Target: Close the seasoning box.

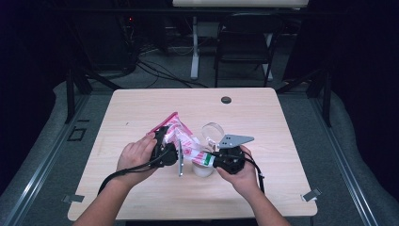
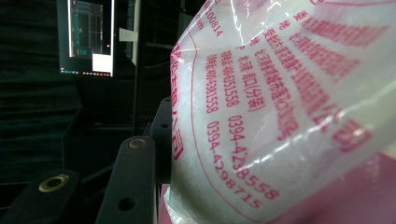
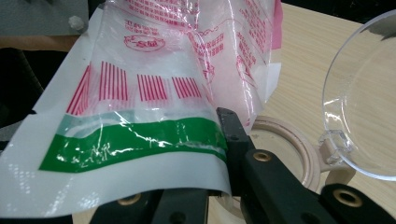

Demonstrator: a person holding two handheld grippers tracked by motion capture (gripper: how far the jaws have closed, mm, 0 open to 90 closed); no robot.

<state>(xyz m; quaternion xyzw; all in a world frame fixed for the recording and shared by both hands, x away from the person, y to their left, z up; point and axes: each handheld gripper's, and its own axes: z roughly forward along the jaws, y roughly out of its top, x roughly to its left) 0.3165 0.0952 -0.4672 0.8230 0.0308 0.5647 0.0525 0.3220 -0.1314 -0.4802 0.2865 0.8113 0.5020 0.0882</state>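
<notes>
A clear plastic bag (image 1: 181, 136) with pink and red print and white grains inside hangs between my two grippers over the table's middle. My left gripper (image 1: 165, 143) is shut on the bag's upper body; in the left gripper view one black finger (image 2: 133, 177) presses against the bag (image 2: 280, 116), and the other finger is hidden behind it. My right gripper (image 1: 214, 160) is shut on the lower end of the bag (image 3: 154, 93) at its green stripe, with my right gripper (image 3: 212, 140) pinching the white edge. Just below stands a round beige container (image 1: 203, 169) whose clear hinged lid (image 1: 212, 131) stands open.
The container's rim (image 3: 285, 144) and clear lid (image 3: 364, 102) sit close to the right of the jaws in the right gripper view. The wooden table (image 1: 141, 103) has a small black round cap (image 1: 226, 100) near its far edge. A dark chair (image 1: 244, 42) stands beyond the table.
</notes>
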